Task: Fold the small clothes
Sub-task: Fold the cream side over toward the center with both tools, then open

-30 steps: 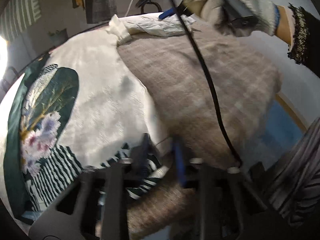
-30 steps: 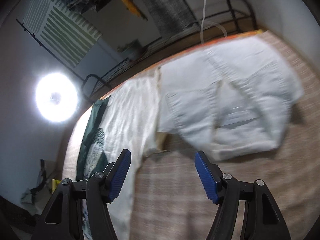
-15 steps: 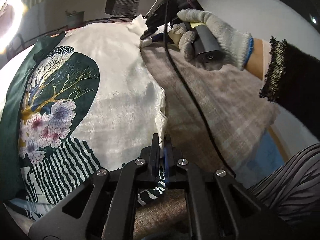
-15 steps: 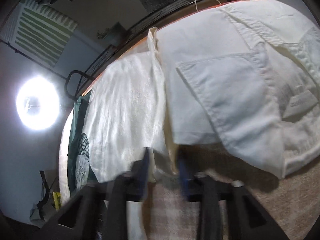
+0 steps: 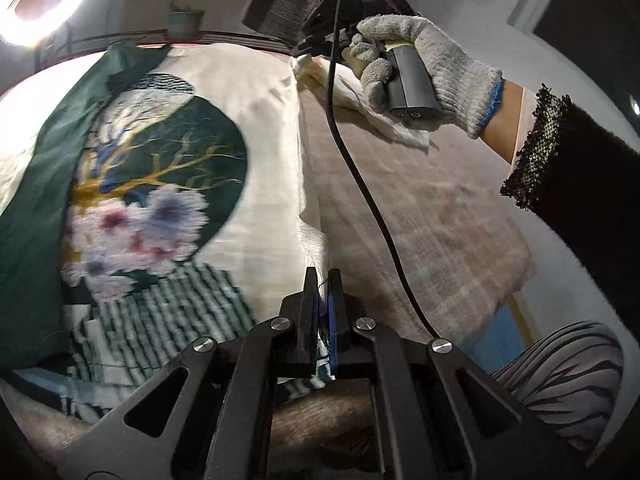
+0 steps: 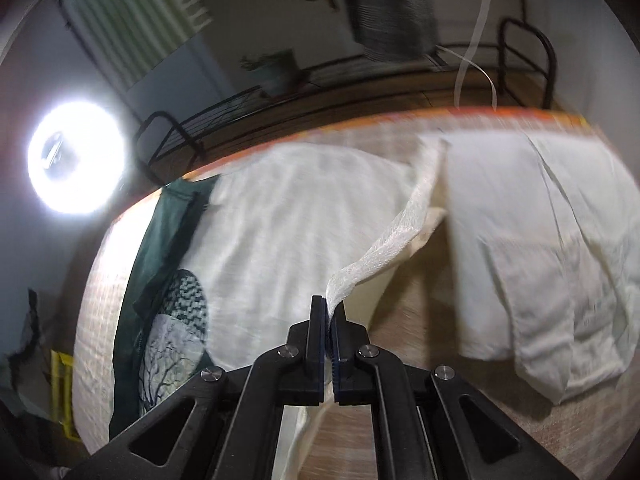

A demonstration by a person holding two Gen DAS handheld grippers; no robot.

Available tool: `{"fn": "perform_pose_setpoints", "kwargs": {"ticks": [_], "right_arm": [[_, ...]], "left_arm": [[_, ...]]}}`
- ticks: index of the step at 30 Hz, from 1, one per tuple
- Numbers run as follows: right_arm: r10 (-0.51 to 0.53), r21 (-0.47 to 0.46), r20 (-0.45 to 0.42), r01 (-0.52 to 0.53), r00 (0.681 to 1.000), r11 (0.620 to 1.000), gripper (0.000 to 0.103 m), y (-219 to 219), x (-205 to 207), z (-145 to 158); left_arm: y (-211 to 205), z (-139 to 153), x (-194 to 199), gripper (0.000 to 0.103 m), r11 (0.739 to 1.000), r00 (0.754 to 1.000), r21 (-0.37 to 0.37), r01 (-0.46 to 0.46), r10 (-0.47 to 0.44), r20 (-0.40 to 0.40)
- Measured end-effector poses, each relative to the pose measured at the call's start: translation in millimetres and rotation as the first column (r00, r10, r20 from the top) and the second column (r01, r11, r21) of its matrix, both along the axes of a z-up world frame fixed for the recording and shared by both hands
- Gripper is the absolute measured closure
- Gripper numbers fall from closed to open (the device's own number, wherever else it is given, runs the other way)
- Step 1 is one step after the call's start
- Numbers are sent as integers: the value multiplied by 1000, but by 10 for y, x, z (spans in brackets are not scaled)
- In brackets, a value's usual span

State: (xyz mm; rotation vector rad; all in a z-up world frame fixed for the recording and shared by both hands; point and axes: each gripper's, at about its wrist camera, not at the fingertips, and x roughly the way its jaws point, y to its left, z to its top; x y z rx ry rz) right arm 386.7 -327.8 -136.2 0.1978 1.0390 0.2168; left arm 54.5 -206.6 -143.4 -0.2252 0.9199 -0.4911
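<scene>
The printed cream garment (image 5: 256,128) lies spread across the left half of the left wrist view, on a brown woven cover (image 5: 432,216) that fills the right half. The left tongs (image 5: 323,280) at lower centre are clenched on the garment's right-hand edge near its striped lower end. In the right wrist view the right tongs (image 6: 329,312) are likewise clamped on that edge, a twisted strip of cream cloth rising from between their jaws toward the upper right. The gloved right hand (image 5: 424,76) shows at the upper right of the left wrist view, gripping its handle over the garment's far corner.

Holding one long edge at both ends looks like preparation for carrying that side over the printed middle, so the fold line would stay straight.

A second white garment (image 6: 536,240) lies at the right of the right wrist view, just beside the held edge; whether they touch I cannot tell. Bare cover lies between the two, and the spread garment's left side reaches near the counter's orange-trimmed rim (image 6: 460,114). A black cable (image 5: 360,184) hangs across the cover and could snag.
</scene>
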Motion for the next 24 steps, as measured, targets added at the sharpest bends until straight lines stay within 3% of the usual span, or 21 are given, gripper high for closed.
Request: {"fn": "perform_pose_setpoints", "kwargs": {"ticks": [7, 14, 18, 22, 24], "right_arm": [[142, -143, 10, -139, 990, 980, 103, 908, 155, 106], [276, -290, -46, -277, 960, 916, 103, 1835, 320, -101], [313, -321, -84, -323, 946, 890, 103, 2179, 392, -304], [310, -307, -142, -339, 940, 889, 102, 2278, 447, -532], [319, -255, -171, -355, 932, 899, 88, 2233, 442, -572]], "left_arm": [[585, 47, 9, 102, 991, 994, -81, -107, 105, -24], [1160, -159, 29, 102, 969, 973, -104, -222, 214, -87], [1378, -259, 21, 102, 958, 959, -91, -273, 263, -102], [1458, -360, 39, 102, 958, 954, -58, -282, 273, -127], [1490, -380, 30, 102, 957, 952, -50, -284, 276, -131]]}}
